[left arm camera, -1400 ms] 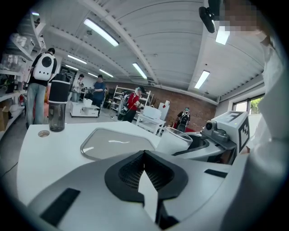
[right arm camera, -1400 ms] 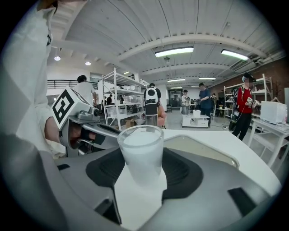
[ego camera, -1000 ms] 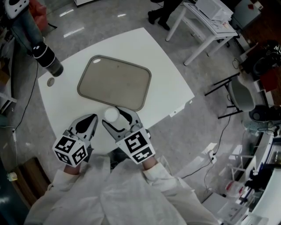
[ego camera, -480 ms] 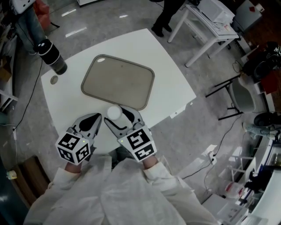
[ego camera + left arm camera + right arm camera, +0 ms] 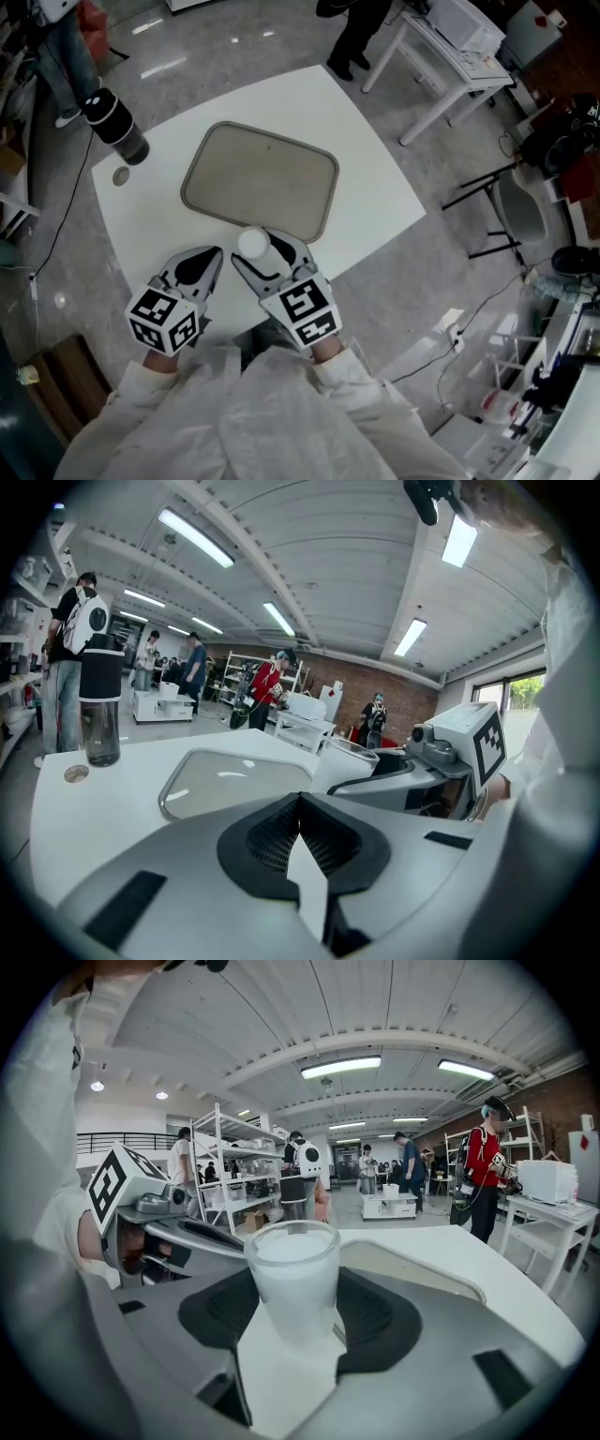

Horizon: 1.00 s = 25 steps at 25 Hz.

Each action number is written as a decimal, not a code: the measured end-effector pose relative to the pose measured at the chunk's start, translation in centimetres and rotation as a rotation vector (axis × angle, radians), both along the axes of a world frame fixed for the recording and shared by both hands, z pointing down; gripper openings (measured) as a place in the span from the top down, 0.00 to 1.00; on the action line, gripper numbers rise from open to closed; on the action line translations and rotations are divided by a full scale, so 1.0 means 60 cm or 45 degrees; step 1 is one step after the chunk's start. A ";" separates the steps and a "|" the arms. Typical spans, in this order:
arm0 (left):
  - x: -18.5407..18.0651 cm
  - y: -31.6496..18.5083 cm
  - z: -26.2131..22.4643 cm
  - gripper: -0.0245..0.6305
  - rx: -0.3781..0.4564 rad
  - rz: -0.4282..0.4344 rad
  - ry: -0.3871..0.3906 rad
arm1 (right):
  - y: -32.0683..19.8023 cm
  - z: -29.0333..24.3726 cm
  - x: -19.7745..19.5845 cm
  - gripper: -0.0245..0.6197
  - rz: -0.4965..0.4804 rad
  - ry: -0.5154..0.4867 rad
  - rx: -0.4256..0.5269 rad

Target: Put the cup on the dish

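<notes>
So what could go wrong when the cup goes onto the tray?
The cup looks smooth, so it might slip from the right gripper. The tray has a raised rim just ahead; carried too low, the cup could catch and tip. The left gripper is close beside and could bump it.

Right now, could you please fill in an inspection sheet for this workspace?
Surface: white table, no spill seen.
Job's things: cup just short of the tray's near edge, not on it; tray empty.
Clutter: bottle and small disc at the far left corner.
Grippers: left gripper shut, empty; right gripper closed on the cup.
Cables: black cable on the floor left of the table.
Surroundings: second table, chair, person standing nearby.
</notes>
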<state>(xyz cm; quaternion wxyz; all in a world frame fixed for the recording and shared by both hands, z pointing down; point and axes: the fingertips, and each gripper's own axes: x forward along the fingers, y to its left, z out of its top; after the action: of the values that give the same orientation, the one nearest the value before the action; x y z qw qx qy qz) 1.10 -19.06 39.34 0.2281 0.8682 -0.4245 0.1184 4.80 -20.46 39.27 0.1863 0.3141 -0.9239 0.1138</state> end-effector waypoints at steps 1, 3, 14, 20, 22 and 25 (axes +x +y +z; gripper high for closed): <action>-0.003 -0.004 0.001 0.95 -0.001 0.003 -0.006 | -0.006 0.001 0.000 0.56 0.004 0.005 -0.001; -0.011 -0.013 0.004 0.95 -0.003 0.009 -0.018 | -0.020 0.005 0.000 0.56 0.017 0.013 -0.005; -0.025 -0.092 0.015 0.95 -0.016 0.036 -0.002 | -0.107 0.030 0.003 0.56 0.095 0.049 -0.022; -0.028 -0.129 0.023 0.95 -0.020 0.044 0.009 | -0.154 0.055 0.005 0.56 0.113 0.083 -0.023; -0.034 -0.139 0.027 0.95 -0.026 0.049 0.009 | -0.167 0.061 0.002 0.56 0.128 0.083 -0.029; -0.040 -0.161 0.035 0.95 -0.032 0.052 0.013 | -0.195 0.072 0.002 0.56 0.149 0.090 -0.034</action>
<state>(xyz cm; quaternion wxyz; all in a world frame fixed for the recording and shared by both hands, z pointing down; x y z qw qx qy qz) -1.28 -28.71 41.42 0.2388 0.8743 -0.4039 0.1238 4.90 -32.19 43.62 0.2159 0.3691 -0.8952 0.1256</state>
